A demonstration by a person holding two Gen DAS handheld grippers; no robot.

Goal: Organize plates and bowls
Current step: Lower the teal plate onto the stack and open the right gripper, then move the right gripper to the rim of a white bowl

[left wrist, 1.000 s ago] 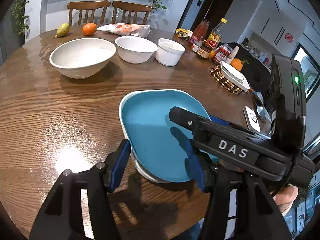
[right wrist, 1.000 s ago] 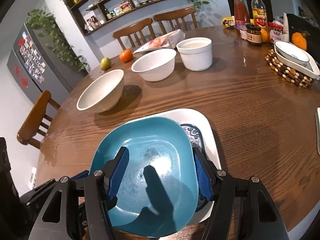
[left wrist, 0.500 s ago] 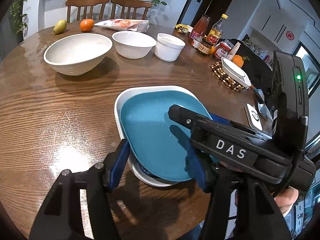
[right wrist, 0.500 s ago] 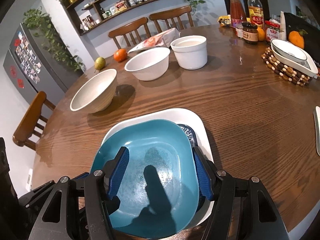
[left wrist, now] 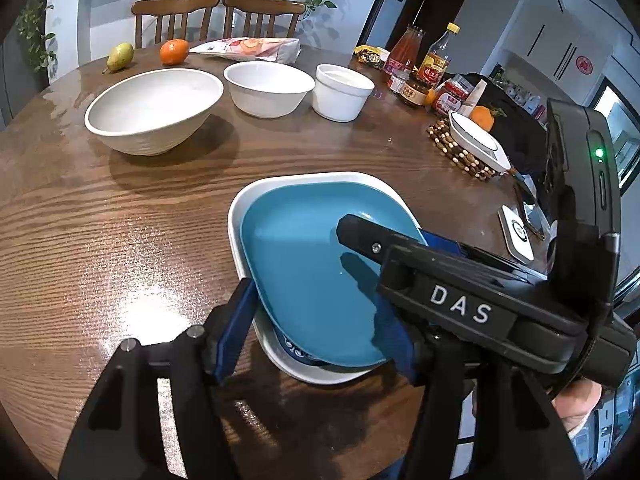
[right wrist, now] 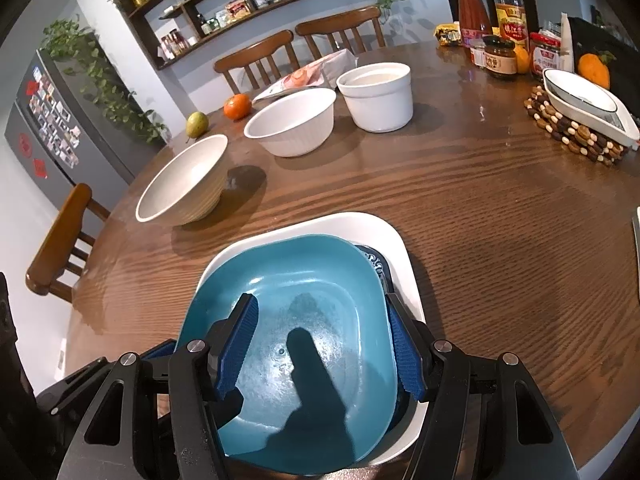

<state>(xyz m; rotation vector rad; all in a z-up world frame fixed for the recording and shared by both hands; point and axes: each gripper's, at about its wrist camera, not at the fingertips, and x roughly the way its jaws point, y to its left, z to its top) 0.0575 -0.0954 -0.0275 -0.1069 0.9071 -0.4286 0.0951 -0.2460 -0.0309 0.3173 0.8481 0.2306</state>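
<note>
A teal plate (right wrist: 304, 320) rests tilted atop a dark patterned plate (right wrist: 374, 260) inside a white square plate (right wrist: 384, 236), near the front edge of a round wooden table (right wrist: 500, 240). The left gripper (left wrist: 312, 336) straddles the teal plate's near rim, its jaws opening, its blue pads (left wrist: 234, 328) no longer pressing. The right gripper (right wrist: 324, 344) hovers spread over the same plate, gripping nothing. Beyond stand three white bowls: a wide bowl (left wrist: 154, 110), a medium bowl (left wrist: 268, 88) and a straight-sided bowl (left wrist: 342, 92), with an orange (left wrist: 174, 51) and a pear (left wrist: 120, 56) behind.
</note>
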